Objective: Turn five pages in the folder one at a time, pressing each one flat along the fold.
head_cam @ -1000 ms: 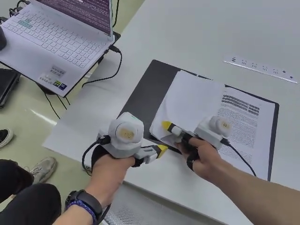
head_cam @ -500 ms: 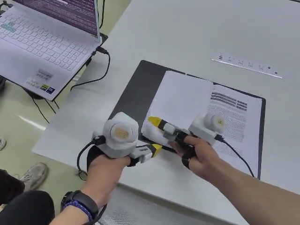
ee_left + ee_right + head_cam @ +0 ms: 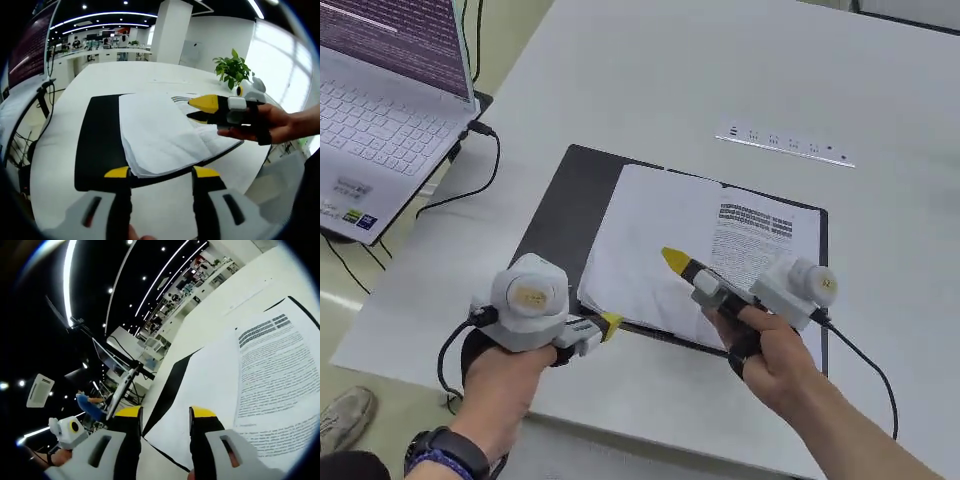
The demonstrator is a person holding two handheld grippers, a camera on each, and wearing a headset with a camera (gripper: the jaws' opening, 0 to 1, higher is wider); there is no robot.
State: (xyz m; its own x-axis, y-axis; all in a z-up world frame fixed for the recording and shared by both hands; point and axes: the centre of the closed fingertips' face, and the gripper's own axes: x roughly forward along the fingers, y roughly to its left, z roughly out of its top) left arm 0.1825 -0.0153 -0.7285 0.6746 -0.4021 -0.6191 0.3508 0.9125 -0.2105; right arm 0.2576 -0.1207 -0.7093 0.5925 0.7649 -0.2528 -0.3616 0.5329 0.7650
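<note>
Currently, open folder (image 3: 558, 215), left gripper (image 3: 162, 173) fingers released beside it, right gripper (image 3: 165, 413) fingers released over page (image 3: 650, 245).

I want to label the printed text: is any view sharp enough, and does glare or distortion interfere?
Head view: even light, soft shadows, no glare; the printed page reads only as grey blocks. Left gripper view: fisheye bends the table edge; the windows are blown out. Right gripper view: tilted, text lines distinct but too small to read.
</note>
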